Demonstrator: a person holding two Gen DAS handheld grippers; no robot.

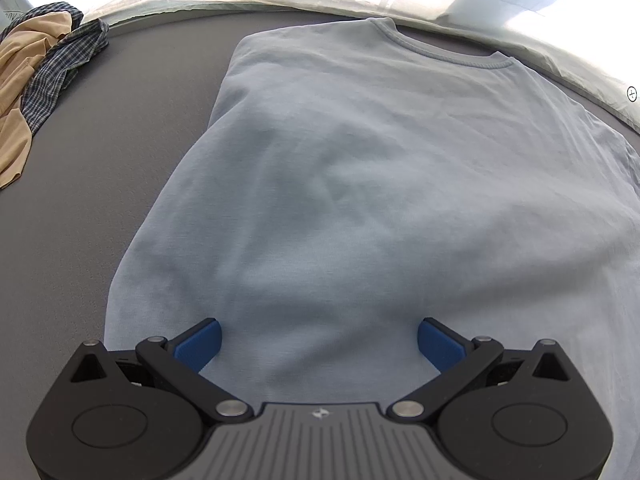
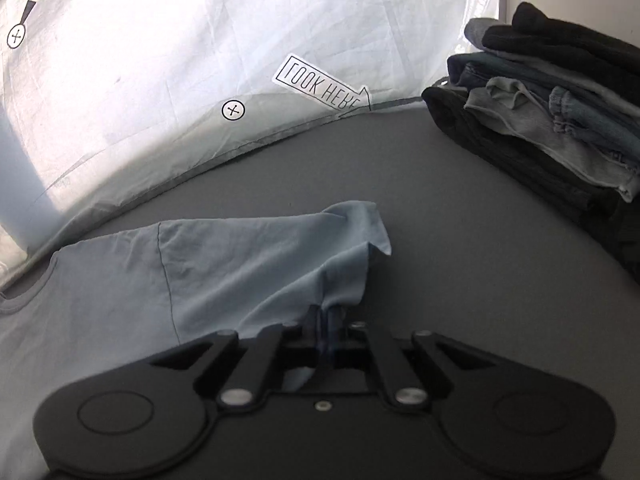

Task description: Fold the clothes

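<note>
I operate over a grey work surface (image 1: 100, 184) that carries all the garments. The light blue T-shirt (image 1: 360, 184) lies spread on it, collar (image 1: 444, 54) toward the white backdrop sheet (image 2: 160, 80). In the left wrist view its left edge looks already turned in, though I cannot confirm that. The right sleeve (image 2: 280, 256) is raised off the surface, so I judge the sleeve fold to be in hand and the body folds still to do.

A stack of folded dark clothes and jeans (image 2: 560, 112) stands at the right, well apart from the shirt; I count those as done. A heap of unfolded garments, a plaid shirt (image 1: 64, 64) and a tan one (image 1: 24, 80), lies at the left and remains to be folded.

No container is visible in either view.

The left gripper (image 1: 319, 344) hovers over the shirt hem, blue pads spread wide, holding nothing. The right gripper (image 2: 330, 312) is pressed together, pinching the sleeve fabric.
</note>
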